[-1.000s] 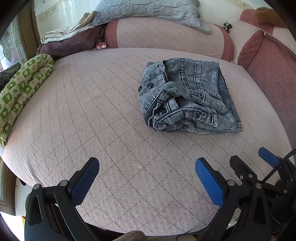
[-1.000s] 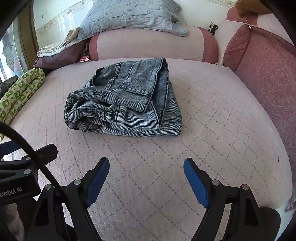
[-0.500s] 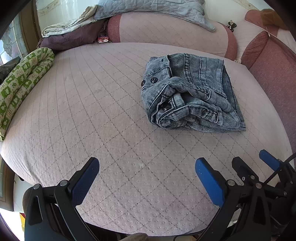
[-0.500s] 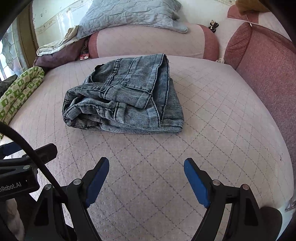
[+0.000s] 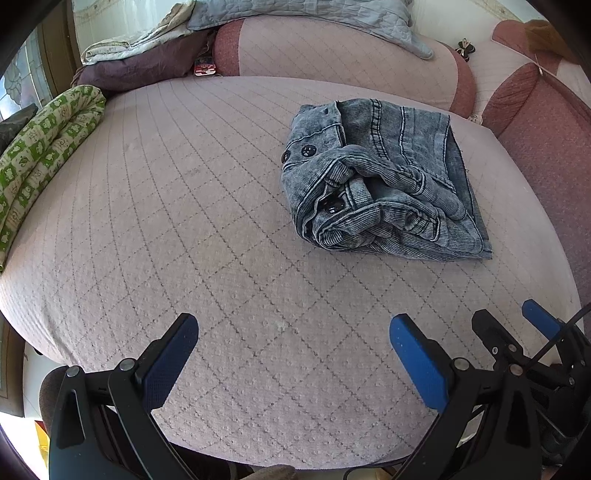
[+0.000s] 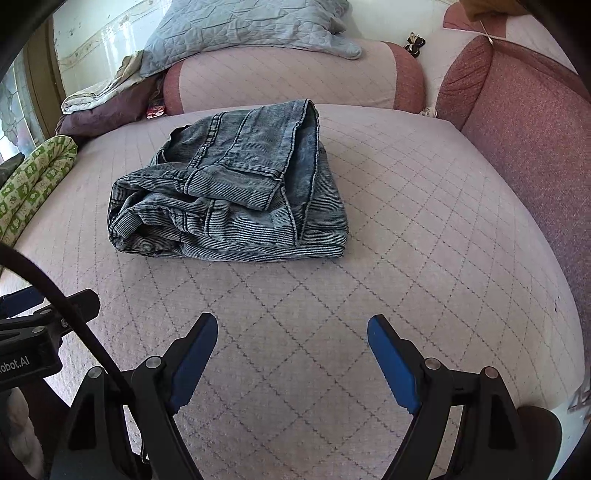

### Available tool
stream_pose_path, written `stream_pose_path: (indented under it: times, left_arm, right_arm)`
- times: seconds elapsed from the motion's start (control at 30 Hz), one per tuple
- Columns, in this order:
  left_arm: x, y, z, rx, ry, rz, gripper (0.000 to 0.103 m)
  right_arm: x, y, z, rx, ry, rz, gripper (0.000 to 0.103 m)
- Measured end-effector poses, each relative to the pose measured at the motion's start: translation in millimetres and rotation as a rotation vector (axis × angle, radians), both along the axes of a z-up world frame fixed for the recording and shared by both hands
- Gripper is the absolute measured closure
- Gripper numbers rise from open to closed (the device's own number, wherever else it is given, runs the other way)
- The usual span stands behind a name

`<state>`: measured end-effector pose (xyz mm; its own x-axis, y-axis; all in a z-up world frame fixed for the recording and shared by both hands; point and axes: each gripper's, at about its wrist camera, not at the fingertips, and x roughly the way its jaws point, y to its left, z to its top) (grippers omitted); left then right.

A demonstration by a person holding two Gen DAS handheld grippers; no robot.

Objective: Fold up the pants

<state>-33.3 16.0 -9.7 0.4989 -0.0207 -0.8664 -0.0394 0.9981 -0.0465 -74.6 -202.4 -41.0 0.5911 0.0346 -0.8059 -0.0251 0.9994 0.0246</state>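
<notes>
The blue denim pants (image 5: 384,184) lie folded into a thick bundle on the pink quilted bed (image 5: 184,221), right of centre in the left wrist view. They also show in the right wrist view (image 6: 236,199), left of centre. My left gripper (image 5: 293,332) is open and empty above the bed's near edge, well short of the pants. My right gripper (image 6: 291,332) is open and empty, also short of the pants. The right gripper's blue tip shows at the far right of the left wrist view (image 5: 539,319).
A green patterned rolled blanket (image 5: 40,155) lies along the bed's left side. A pink bolster (image 6: 291,77) with a grey quilted cover (image 6: 243,26) lies at the back. Folded bedding (image 5: 140,62) is piled at the back left. A red padded headboard (image 6: 528,122) lines the right.
Both grippers have tilted down slightly, so the pants sit a little lower in each view. The pants have not moved and both grippers stay open.
</notes>
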Motion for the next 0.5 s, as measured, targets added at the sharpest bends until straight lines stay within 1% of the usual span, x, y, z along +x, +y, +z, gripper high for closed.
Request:
stream_pose_path:
  times: [0.37,0.5]
  left_arm:
    - [7,11,-1,-0.016,0.016,0.012,0.0]
    - [12,19,1,-0.003,0.0,0.034,0.0]
  right_arm:
    - [1,12,4,-0.009,-0.009,0.04,0.015]
    - [2,15,10,-0.011,-0.026,0.059,0.015]
